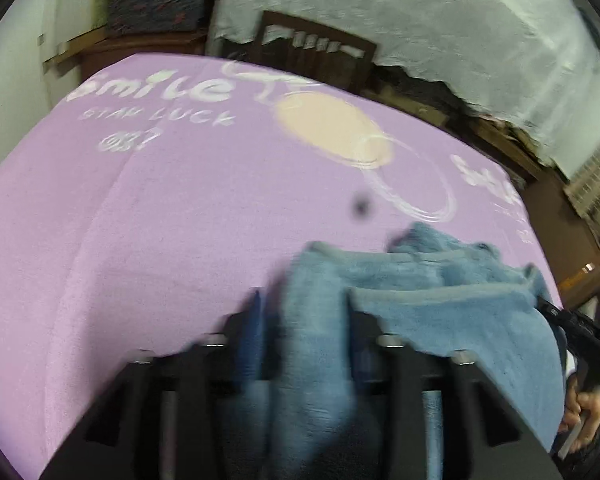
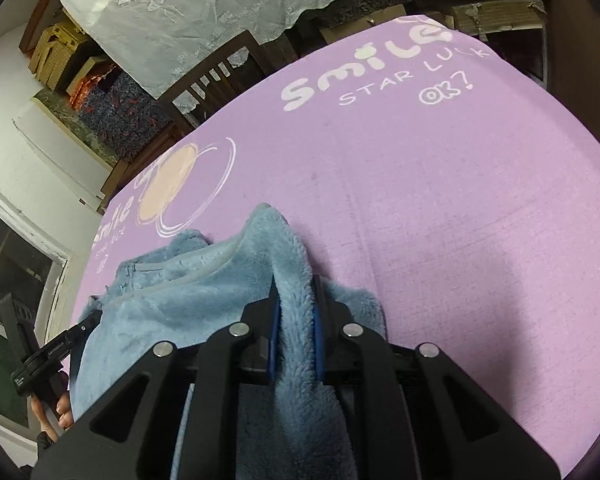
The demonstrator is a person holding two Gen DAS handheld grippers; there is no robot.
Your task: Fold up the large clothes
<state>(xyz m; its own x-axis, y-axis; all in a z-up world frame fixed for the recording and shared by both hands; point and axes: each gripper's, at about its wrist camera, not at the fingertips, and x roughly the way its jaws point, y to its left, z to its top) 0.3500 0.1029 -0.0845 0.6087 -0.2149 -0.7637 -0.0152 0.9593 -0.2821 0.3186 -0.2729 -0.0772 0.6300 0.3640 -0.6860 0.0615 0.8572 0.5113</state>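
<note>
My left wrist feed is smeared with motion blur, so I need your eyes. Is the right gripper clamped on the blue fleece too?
Observer: Yes. The right gripper is shut on the blue fleece garment, a thick fold pinched between its blue-padded fingers.
Operator: Where does the fleece go past the fingers?
Observer: It rises to a rounded tip beyond them, over the purple cloth.
Operator: Any fastening visible on the garment?
Observer: A zipper shows at the collar, to the left in the right wrist view.
Operator: The printed words are a blur here.
Observer: In the right wrist view they read "Smile", "STAR LUCK" and "OK?".
</note>
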